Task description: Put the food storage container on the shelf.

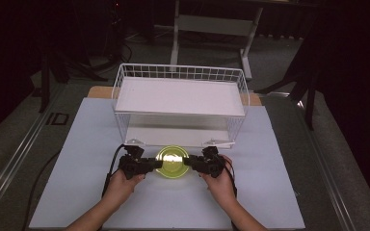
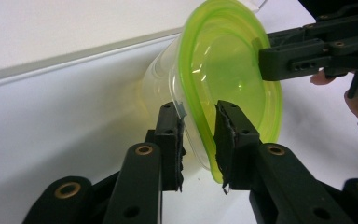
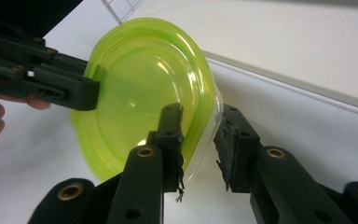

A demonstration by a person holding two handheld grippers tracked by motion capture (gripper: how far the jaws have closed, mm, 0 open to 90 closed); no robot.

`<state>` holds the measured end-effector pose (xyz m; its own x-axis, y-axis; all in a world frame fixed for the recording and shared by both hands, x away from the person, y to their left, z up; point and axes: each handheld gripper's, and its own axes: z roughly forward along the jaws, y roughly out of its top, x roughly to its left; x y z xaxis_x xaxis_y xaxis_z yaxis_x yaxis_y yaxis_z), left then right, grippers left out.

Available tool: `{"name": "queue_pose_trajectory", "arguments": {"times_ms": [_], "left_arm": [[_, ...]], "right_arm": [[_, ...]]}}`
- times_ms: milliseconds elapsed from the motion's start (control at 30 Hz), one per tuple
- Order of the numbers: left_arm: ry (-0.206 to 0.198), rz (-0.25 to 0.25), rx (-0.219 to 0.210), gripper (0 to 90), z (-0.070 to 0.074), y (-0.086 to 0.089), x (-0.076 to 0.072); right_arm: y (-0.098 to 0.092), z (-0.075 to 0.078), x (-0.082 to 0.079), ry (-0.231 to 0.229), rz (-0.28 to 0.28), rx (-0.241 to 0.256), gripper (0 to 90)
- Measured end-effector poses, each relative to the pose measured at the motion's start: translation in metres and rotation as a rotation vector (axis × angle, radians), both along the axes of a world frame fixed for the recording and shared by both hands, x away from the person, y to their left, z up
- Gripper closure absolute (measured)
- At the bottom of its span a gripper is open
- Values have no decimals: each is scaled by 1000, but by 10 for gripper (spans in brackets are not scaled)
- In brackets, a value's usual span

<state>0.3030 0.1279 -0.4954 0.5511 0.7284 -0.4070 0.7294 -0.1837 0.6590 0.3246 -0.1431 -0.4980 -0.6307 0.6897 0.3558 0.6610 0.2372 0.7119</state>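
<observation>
Tub point(image 1: 172, 160): clear container with a green lid point(image 2: 228, 84), on the white table point(image 1: 77, 192) just in front of the wire basket point(image 1: 180, 103), between the two grippers.
Left gripper point(image 1: 149, 164): at the tub's left edge. In the left gripper view its jaws straddle the rim, one pad point(image 2: 171, 135) against the clear wall, the other on the lid face, narrow, apparently pinching the rim; contact looks real but I cannot be sure how firm it is.
Right gripper point(image 1: 191, 162): at the tub's right edge. In the right gripper view one jaw lies on the lid, the other outside the clear wall with a sliver of gap showing, so narrow, but whether it truly clamps I cannot tell.
Tub against jaws: the rim runs through both jaw gaps, on opposite sides; only the edge is inside, the body hangs outside.
Risk, slip: thin edge grips on smooth plastic may let the tub swing or drop if lifted unevenly.
Risk, lid: pulling the hands apart, or squeezing hard, could pop the lid off or buckle the wall.
Risk, basket: the basket's lower front wire is near; a forward move may snag the rim.
</observation>
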Motion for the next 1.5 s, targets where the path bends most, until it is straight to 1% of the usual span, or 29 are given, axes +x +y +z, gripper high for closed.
{"name": "queue_pose_trajectory", "arguments": {"times_ms": [33,67,100,133,167,200,233,267,300,333,367,400,433,467,500,533,567,600,667,733,833,900,933,967,1067,1267,1333,1433,1500], "left_arm": [[13,6,5,753,1,0,-2],[13,6,5,764,1,0,-2],[20,8,10,777,1,0,-3],[13,10,35,808,1,-1,-5],[21,11,35,808,1,-2,-6],[3,17,30,808,3,-3,-9],[3,17,30,809,3,-3,-9],[-20,20,33,808,5,-4,-10],[-53,24,27,809,10,-5,-11],[-66,24,23,810,13,-5,-10],[-66,24,23,810,13,-5,-10],[-87,28,14,811,18,-5,-8],[-87,28,14,812,18,-5,-8],[-97,28,5,812,20,-5,-6],[-117,26,-17,813,25,-4,-3],[-117,26,-17,813,25,-4,-3],[-131,25,-22,813,27,-3,-1],[-142,25,-21,813,29,-4,0],[-158,28,-35,813,32,-3,5],[-175,25,-44,814,33,-3,9],[-171,29,-67,815,29,-2,16],[-169,41,-41,814,25,-4,20],[-166,48,-19,813,19,-5,24],[-166,48,-19,813,19,-5,24],[-151,56,-13,812,11,-6,31],[-127,62,-25,811,-2,-7,43],[-138,63,-26,811,-3,-8,46],[-135,59,-24,811,-3,-10,52],[-146,60,-19,810,-3,-10,55]], "right_arm": [[0,0,-3,5,-1,7,734],[0,0,-3,5,-1,7,734],[-1,1,-7,18,-7,27,766],[-1,2,-8,21,-12,38,802],[-2,3,-9,13,-10,41,803],[-1,5,-11,4,-13,25,803],[-2,7,-12,2,-19,32,803],[-2,7,-12,2,-19,32,803],[-5,11,-11,0,-23,50,804],[-6,14,-10,-4,-26,56,803],[-6,14,-10,-4,-26,56,803],[-6,21,-10,-25,-32,53,804],[-5,25,-11,-39,-38,47,804],[-5,29,-10,-46,-42,47,804],[-6,33,-9,-55,-42,45,805],[-6,33,-9,-55,-42,45,805],[-6,36,-8,-61,-46,50,804],[-5,42,-5,-81,-53,47,805],[-5,44,-4,-87,-60,44,805],[-6,46,1,-88,-76,61,804],[-7,43,6,-71,-87,75,804],[-6,35,12,-52,-102,75,803],[-5,31,14,-47,-107,76,803],[-5,31,14,-47,-107,76,803],[-2,20,22,-37,-121,58,803],[-1,13,29,-32,-132,40,803],[-3,10,33,-28,-145,45,802],[-4,9,36,-30,-152,46,802],[-4,8,40,-32,-155,45,801]]}}
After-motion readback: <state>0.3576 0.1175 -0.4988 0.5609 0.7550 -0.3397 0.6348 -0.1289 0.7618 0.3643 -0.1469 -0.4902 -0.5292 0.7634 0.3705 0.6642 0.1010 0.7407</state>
